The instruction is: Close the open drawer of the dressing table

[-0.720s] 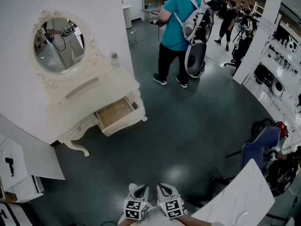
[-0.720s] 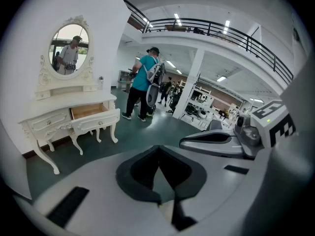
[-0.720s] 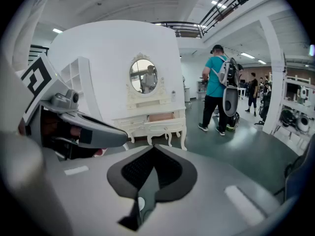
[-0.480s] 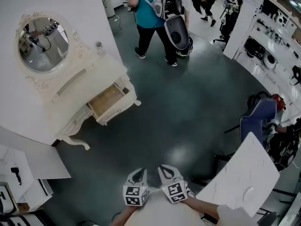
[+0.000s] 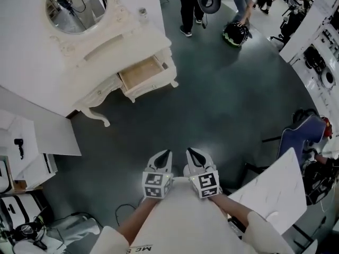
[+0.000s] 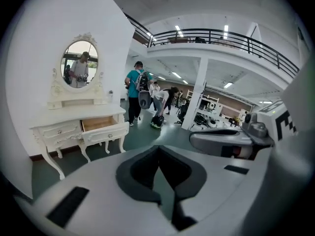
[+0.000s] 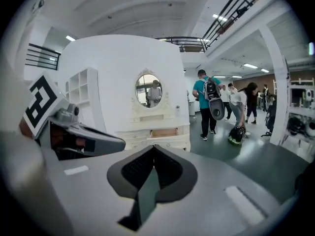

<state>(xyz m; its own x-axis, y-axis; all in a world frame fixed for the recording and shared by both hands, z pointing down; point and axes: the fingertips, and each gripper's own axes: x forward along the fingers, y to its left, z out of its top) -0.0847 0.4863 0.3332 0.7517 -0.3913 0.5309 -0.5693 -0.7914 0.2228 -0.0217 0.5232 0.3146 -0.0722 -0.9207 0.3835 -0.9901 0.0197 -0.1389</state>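
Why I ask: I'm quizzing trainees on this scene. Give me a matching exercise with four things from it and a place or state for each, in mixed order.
Things:
1. drawer
2. oval mirror
3. left gripper
4. dark bag

Places or states:
A. on the floor beside a bending person
B. jaws together, nothing between them
C. pulled out, wooden inside showing
D. above the top of the dressing table

Pairs: 1-C, 2-D, 3-B, 4-A
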